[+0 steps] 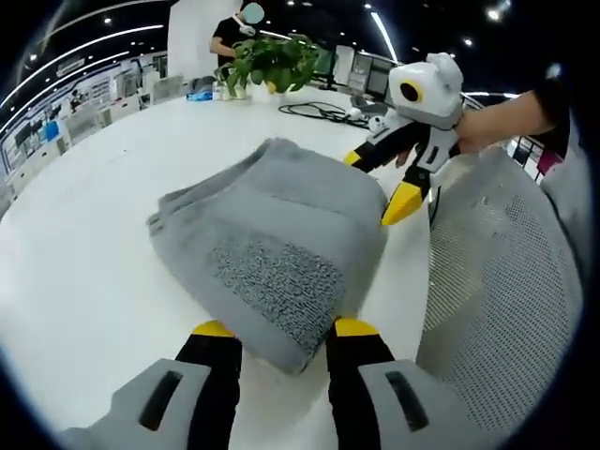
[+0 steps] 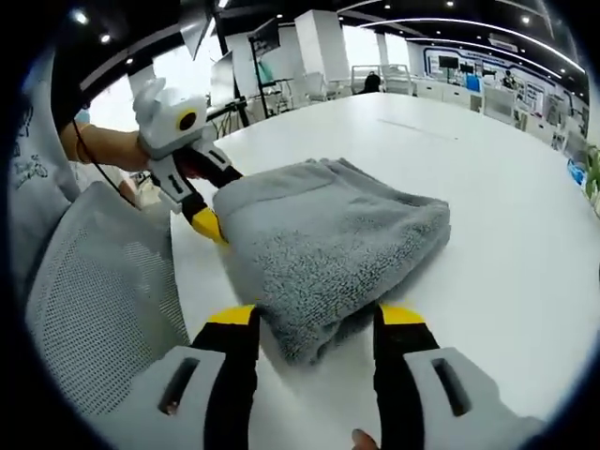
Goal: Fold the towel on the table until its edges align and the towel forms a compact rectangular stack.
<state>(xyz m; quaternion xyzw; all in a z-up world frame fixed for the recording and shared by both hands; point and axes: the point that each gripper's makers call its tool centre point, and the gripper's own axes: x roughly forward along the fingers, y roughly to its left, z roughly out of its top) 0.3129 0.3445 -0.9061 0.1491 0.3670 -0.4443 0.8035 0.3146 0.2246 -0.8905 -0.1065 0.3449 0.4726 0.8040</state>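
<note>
A grey towel (image 1: 272,234) lies folded into a thick stack on the white table (image 1: 84,253). My left gripper (image 1: 284,328) stands open, and the towel's near corner sits between its yellow-tipped jaws. In the left gripper view the right gripper (image 1: 379,180) comes in from the right, open, beside the towel's far right edge. In the right gripper view the towel (image 2: 328,244) has its near end between the wide-apart jaws of my right gripper (image 2: 316,315). The left gripper (image 2: 217,202) is at the towel's left edge, with one yellow fingertip (image 2: 208,225) touching the cloth.
A grey mesh chair back (image 1: 487,281) stands against the table's edge beside the towel, also seen as the chair back (image 2: 103,291). A potted plant (image 1: 272,61) and black cables (image 1: 323,111) sit at the far side. A person (image 1: 230,37) stands behind the plant.
</note>
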